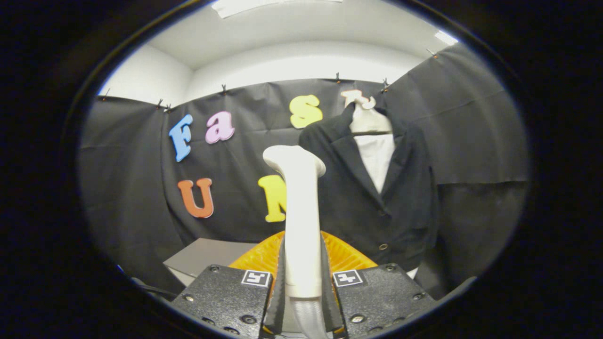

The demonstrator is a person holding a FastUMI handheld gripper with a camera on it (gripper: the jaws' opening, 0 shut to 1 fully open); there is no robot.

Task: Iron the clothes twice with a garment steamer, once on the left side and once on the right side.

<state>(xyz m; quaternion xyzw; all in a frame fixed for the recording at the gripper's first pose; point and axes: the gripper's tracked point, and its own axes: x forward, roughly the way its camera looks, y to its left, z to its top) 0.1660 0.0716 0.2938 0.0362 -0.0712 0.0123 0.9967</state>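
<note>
My gripper (303, 263) is shut on the handle of a white garment steamer (299, 202), which stands upright between the fingers with its head at the top, turned away toward the booth wall. Beyond the fingers and to the right hangs a black jacket (372, 197) on a white hanger (366, 118), with a white shirt front (377, 160) showing between its lapels. The steamer head is apart from the jacket, just left of its left shoulder. A grey hose runs down from the handle's base between the fingers.
A grey table (207, 256) lies low and left, beyond the fingers. The black cloth wall closes off the back and both sides. A white ceiling with lights is above.
</note>
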